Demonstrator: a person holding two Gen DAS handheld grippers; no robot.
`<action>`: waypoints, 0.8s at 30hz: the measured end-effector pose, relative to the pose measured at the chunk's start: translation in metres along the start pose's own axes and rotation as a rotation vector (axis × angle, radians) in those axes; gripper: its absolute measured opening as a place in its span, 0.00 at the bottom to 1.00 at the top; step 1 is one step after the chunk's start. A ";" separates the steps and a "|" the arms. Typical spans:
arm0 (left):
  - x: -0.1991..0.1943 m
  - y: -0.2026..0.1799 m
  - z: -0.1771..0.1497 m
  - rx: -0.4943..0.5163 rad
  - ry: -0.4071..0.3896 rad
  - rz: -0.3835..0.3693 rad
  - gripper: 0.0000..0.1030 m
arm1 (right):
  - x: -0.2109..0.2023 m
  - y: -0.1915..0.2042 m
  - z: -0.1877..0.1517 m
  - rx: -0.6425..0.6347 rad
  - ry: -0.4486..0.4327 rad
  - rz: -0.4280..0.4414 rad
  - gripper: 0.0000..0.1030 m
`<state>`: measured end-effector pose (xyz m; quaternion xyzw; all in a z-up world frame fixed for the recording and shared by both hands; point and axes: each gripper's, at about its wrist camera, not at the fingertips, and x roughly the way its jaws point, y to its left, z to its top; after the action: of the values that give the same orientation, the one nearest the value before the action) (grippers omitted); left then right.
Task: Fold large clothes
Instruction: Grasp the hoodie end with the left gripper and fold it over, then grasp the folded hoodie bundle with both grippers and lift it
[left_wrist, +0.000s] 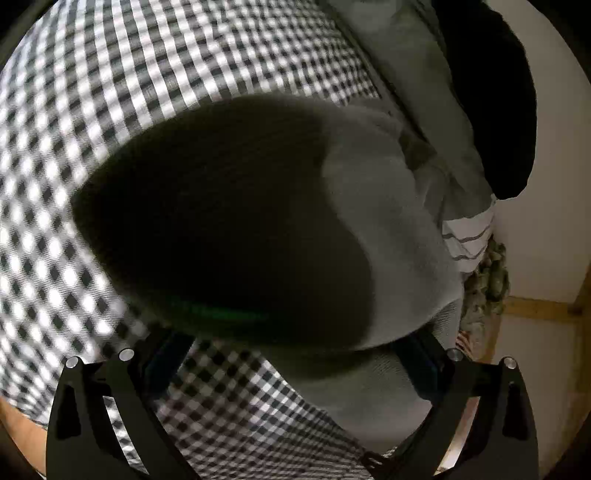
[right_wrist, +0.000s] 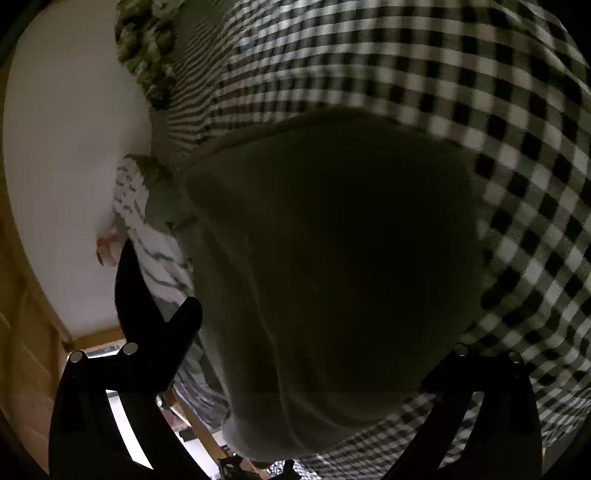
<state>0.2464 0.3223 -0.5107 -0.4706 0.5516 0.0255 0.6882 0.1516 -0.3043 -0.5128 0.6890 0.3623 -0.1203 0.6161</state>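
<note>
**A:** So what's going on here? Both cams are basically stuffed with fabric.

**B:** Yeah, the grey garment (left_wrist: 391, 236) is lying bunched on the checked sheet (left_wrist: 110, 110), right up against both lenses. Looks like a bed rather than a bench, but I can't say for sure. The left tongs (left_wrist: 291, 354) are standing wide apart with the grey cloth bulging between them, not pinching anything that I can see.

**A:** And the right?

**B:** The right tongs (right_wrist: 314, 332) are sitting around the same grey garment (right_wrist: 332, 258); the near finger (right_wrist: 155, 317) is showing beside the cloth, the other one is buried in shadow. Can't tell if they're clamping or just resting over it.

**A:** Which step, you reckon?

**B:** My guess is they're going in for a grab on the garment's edge, or mid-fold. Beyond the garment there's a pile: striped cloth (left_wrist: 465, 236), camo piece (left_wrist: 487, 288), something black (left_wrist: 491, 92).

**A:** Next move?

**B:** Probably needs both tongs biting one clean layer each, then lifting and spreading it flat on the sheet before folding. A bunched grab is going to make a lumpy fold.
</note>
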 end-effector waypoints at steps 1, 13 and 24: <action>-0.007 0.003 0.000 -0.024 -0.018 -0.013 0.94 | 0.001 0.002 -0.001 -0.010 0.011 -0.022 0.97; 0.017 0.042 -0.021 -0.347 0.059 -0.190 0.96 | 0.009 0.003 0.000 -0.078 0.045 -0.068 0.97; 0.013 0.004 0.000 -0.210 -0.095 -0.234 0.95 | 0.011 0.001 0.004 -0.086 0.058 -0.058 0.97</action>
<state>0.2489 0.3180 -0.5227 -0.5992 0.4542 0.0251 0.6588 0.1610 -0.3040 -0.5200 0.6542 0.4048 -0.1025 0.6306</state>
